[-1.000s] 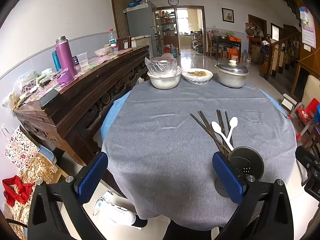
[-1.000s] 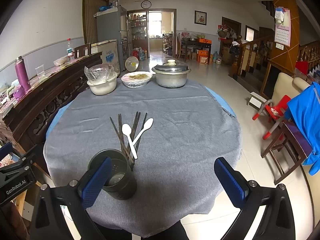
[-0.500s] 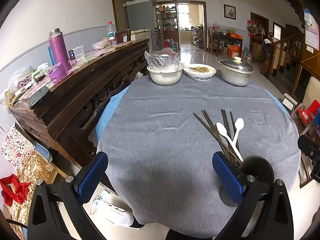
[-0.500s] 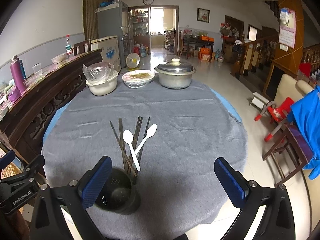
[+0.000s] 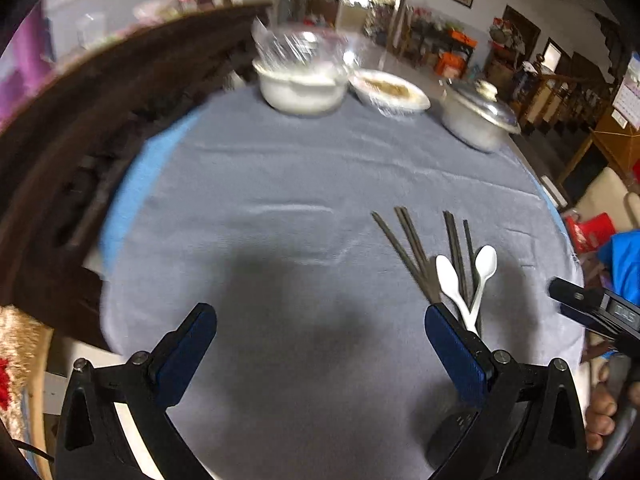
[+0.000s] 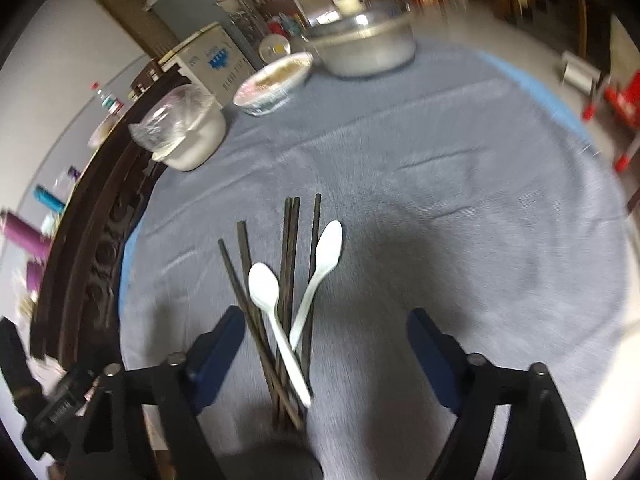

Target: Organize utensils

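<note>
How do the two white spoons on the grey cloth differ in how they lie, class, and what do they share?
1. In the right wrist view, the left spoon has its bowl nearer the camera; the right spoon reaches farther up the cloth.
2. The left spoon's handle runs down to the right, the right spoon's down to the left, so they cross.

Both are white, look alike, and lie over the dark chopsticks.

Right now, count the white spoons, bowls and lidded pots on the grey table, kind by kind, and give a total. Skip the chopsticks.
White spoons: 2
Bowls: 2
Lidded pots: 1
Total: 5
</note>
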{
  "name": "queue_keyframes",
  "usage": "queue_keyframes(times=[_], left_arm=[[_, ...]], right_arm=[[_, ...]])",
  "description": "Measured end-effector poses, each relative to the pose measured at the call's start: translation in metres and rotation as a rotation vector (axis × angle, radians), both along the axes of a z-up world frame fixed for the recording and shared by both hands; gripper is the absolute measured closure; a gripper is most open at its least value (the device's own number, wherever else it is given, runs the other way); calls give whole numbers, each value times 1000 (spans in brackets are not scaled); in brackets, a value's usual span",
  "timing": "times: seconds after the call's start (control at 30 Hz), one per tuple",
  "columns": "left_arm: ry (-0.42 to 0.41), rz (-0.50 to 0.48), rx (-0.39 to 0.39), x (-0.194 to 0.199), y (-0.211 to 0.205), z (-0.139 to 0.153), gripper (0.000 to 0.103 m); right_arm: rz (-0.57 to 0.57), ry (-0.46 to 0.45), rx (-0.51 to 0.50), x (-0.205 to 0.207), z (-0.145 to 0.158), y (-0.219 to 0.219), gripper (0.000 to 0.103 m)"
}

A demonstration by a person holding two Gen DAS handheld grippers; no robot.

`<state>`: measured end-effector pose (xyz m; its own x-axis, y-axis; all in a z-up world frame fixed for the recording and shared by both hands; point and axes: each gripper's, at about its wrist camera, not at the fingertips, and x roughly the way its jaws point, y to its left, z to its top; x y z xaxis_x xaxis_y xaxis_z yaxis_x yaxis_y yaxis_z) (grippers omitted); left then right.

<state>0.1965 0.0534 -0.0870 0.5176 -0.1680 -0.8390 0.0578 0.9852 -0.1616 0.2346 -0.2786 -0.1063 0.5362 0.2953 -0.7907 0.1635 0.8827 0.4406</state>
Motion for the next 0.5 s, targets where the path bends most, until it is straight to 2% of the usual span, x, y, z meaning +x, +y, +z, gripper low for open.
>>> queue_keyframes(times=[0.07, 0.13, 0.23, 0.3, 0.37, 0.4, 0.43, 0.47, 0.5], left_arm=[[36, -22, -35, 15, -7, -10, 7], [83, -43, -64, 33, -17, -21, 22], [163, -73, -172, 53, -30, -35, 31], [184, -95, -230, 58, -37, -39, 32], [199, -124, -261, 64, -50, -43, 33], [206, -136, -266, 67, -56, -43, 37], [216, -156, -268, 70, -67, -46, 43], [222, -165, -269, 72, -71, -47, 47], [232, -182, -271, 75, -78, -50, 56]], right_arm=[[6, 28, 57, 18, -14, -2, 30], [4, 44, 103, 37, -28, -1, 36], [-34, 96, 88, 57, -48, -4, 46], [-61, 115, 122, 65, -60, -9, 51], [-76, 81, 133, 67, -61, -11, 53], [-66, 80, 127, 70, -62, -11, 59], [-61, 73, 127, 71, -62, -10, 71], [-46, 73, 141, 73, -64, -9, 78], [-31, 81, 150, 76, -69, -8, 87]])
